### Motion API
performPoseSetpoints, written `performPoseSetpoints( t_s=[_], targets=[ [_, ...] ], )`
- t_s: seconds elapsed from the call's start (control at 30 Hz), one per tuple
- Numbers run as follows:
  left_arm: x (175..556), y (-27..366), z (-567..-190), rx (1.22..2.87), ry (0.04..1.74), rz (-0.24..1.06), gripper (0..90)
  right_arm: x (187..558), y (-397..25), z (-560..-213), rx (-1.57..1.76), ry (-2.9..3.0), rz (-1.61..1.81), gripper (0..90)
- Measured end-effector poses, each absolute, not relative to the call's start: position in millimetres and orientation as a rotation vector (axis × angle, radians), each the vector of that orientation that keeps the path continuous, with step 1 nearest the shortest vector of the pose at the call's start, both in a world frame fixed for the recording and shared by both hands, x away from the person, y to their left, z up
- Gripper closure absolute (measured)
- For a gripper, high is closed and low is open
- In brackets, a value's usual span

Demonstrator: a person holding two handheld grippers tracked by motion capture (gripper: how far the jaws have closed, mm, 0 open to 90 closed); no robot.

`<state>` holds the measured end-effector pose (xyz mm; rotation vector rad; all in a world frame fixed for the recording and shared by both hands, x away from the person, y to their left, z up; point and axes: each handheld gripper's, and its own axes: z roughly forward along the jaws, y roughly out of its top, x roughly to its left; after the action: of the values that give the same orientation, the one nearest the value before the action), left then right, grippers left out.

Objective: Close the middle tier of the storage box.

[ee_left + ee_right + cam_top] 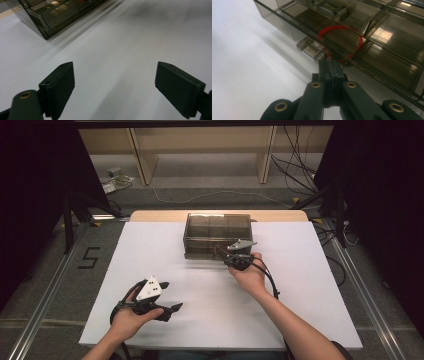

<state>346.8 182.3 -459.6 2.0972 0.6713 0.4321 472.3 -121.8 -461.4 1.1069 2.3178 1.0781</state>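
A person's right claw (331, 65), jaws pressed together with no gap showing, noses against the front edge of a smoky, translucent compartment box (217, 234) at the far middle of the white surface (165, 255). Seen along the right gripper's jaws, their tips meet the box just below the lid's rim, beside a clear plastic latch (310, 50); whether they pinch anything there cannot be told. A loop of red wire (342, 40) lies inside the compartment directly ahead of the tips, behind the tinted lid. The box's long axis runs side to side across the surface, so the claw comes at it square to its long front wall, from the person's side. The right hand is by far the nearer; the left claw (169, 296) hovers low near the person's edge of the surface, well apart from the box, jaws spread wide and holding nothing. By appearances, the next move turns on the latch, just to the side of the closed tips.
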Motion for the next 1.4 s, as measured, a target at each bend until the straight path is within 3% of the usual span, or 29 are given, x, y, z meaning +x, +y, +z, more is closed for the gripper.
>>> performPoseSetpoints(
  t_s=[1.4],
  targets=[
    [346.6, 182.0, -459.4, 2.103, 0.664, 0.434, 16.1, 478.3, -120.2, -461.2, 1.115, 2.291, 1.082, 90.0]
  ],
)
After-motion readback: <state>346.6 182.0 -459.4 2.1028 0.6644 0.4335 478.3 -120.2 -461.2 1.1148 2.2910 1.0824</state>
